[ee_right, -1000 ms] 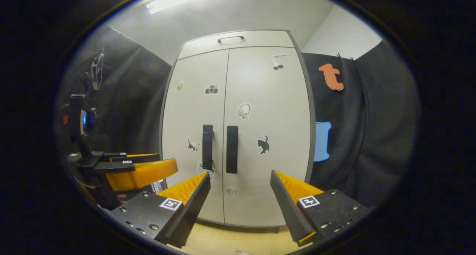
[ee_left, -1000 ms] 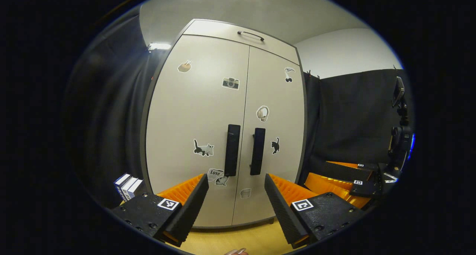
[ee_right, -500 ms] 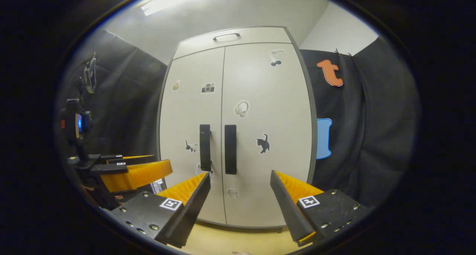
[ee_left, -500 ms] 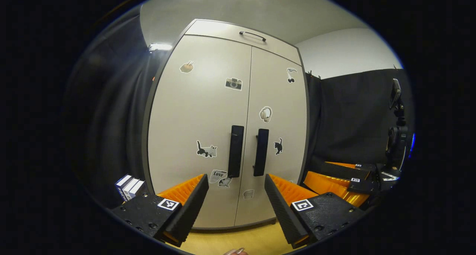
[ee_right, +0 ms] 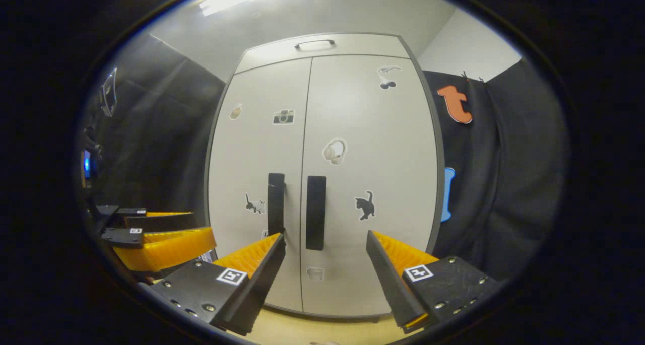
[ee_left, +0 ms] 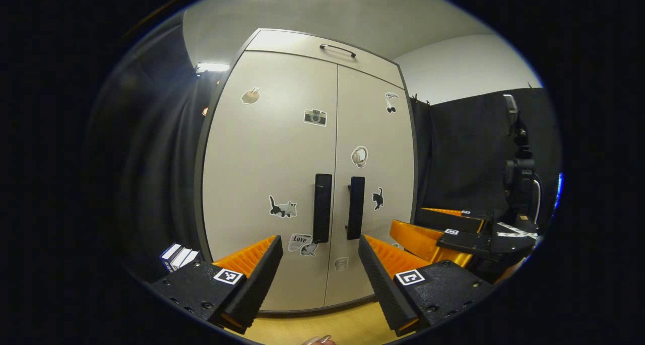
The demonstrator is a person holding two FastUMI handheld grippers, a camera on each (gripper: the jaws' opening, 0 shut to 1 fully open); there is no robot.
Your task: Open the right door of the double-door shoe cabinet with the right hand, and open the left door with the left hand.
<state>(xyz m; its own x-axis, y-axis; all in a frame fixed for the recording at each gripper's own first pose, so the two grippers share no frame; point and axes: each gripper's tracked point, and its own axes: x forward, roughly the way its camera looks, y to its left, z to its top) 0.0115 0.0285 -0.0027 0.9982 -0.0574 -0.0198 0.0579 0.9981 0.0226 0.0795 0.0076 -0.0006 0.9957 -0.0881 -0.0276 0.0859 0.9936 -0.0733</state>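
Shoe cabinet (ee_left: 272, 148): seen upright and centred ahead in both the left gripper view and the right gripper view (ee_right: 352, 133), standing on a light wood floor (ee_left: 312, 325).
Doors: the left door (ee_left: 267, 184) and the right door (ee_right: 373, 174) are both seen shut, meeting at a thin central seam.
Handles: a dark vertical left handle (ee_left: 322, 207) and right handle (ee_right: 315, 212) are set just beside the seam, one on each door; neither is touched.
Top panel: a small bar handle (ee_left: 337, 49) is mounted above the doors.
Stickers: a cat sticker (ee_left: 282, 207) and a camera sticker (ee_left: 315, 117) are stuck on the left door.
Left gripper (ee_left: 319, 274): held open, fingers wide apart, short of the doors, holding nothing.
Right gripper (ee_right: 326, 272): likewise open and apart from the cabinet; it is also seen at the right of the left gripper view (ee_left: 443, 234).
Surroundings: small boxes (ee_left: 177, 256) lie at the cabinet's left foot; black cloth (ee_right: 504, 174) hangs on both sides.
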